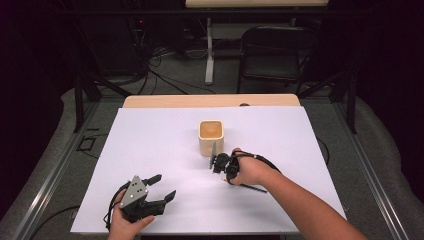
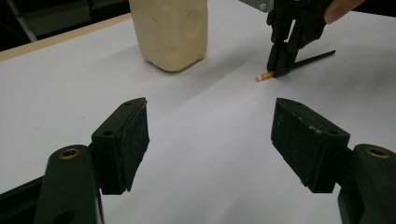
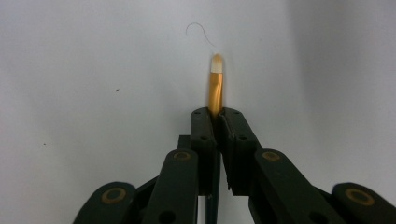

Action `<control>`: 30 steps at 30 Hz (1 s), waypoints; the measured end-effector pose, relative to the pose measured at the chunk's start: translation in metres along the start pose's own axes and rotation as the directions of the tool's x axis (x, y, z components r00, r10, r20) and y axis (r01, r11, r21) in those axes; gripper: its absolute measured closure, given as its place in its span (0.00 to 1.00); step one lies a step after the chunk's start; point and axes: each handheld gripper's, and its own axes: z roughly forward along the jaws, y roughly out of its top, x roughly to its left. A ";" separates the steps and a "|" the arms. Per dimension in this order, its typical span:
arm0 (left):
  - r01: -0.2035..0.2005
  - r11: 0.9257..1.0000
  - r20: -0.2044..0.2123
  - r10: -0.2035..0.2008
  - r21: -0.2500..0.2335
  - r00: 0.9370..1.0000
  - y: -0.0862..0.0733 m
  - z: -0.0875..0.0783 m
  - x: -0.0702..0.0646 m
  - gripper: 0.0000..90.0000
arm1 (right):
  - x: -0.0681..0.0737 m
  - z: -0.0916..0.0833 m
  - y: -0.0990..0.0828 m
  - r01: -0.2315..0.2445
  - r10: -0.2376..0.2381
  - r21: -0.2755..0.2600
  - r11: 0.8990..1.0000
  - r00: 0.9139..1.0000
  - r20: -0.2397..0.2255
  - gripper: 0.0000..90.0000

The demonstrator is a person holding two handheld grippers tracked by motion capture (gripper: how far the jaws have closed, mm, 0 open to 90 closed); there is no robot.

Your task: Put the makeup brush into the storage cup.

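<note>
A white sheet [image 1: 165,150] covers nearly the whole bench [image 1: 210,101], whose pale wooden edge shows along the far side. Around it the room is dark: grey floor, loose cables, a black folding chair [image 1: 276,55] beyond the bench and the white leg of another table [image 1: 209,50] beside the chair.

Near the middle of the sheet stands a cream, square-sided cup [image 1: 211,136], upright, mouth open to the top; from above its inside looks tan, and what it may hold cannot be told.

Just in front of the cup, to the person's right, the right tool [image 1: 218,164] points down at the sheet, its jaws pressed together on a thin paintbrush [image 3: 215,88]. The brush's golden ferrule and pale tip jut out past the jaws, low over the sheet, and its dark handle trails back under the right hand [image 1: 247,170].

The left tool [image 1: 162,187] rests near the front left of the sheet, held by the left hand [image 1: 126,225], jaws spread wide with nothing between them, well apart from the brush
</note>
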 end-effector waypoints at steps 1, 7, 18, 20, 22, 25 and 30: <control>0.001 1.000 0.000 -0.001 -0.001 1.000 0.000 0.000 0.000 0.31 | 0.000 0.000 0.000 -0.004 0.004 0.000 1.000 1.000 -0.002 0.93; 0.005 1.000 -0.001 -0.005 0.000 1.000 0.000 0.000 0.001 0.31 | 0.002 0.000 0.002 -0.010 0.009 0.014 1.000 1.000 0.006 0.93; 0.003 1.000 -0.002 -0.003 -0.002 1.000 0.000 0.001 0.001 0.31 | 0.001 0.000 0.003 0.002 -0.003 0.025 1.000 1.000 0.005 0.93; 0.006 1.000 -0.002 -0.006 -0.005 1.000 0.000 0.000 0.001 0.31 | 0.001 -0.001 0.003 0.006 -0.006 0.021 1.000 1.000 0.008 0.93; 0.009 1.000 -0.002 -0.009 -0.007 1.000 0.000 0.000 0.002 0.31 | 0.002 -0.002 0.004 0.009 -0.009 0.011 1.000 1.000 0.007 0.93; 0.008 1.000 -0.002 -0.008 -0.002 1.000 0.000 0.000 0.002 0.31 | 0.003 -0.009 0.004 0.012 -0.012 -0.006 1.000 1.000 0.005 0.93; 0.009 1.000 -0.002 -0.009 -0.006 1.000 0.000 0.000 0.002 0.31 | 0.003 -0.022 0.004 0.008 -0.008 -0.019 1.000 1.000 0.013 0.93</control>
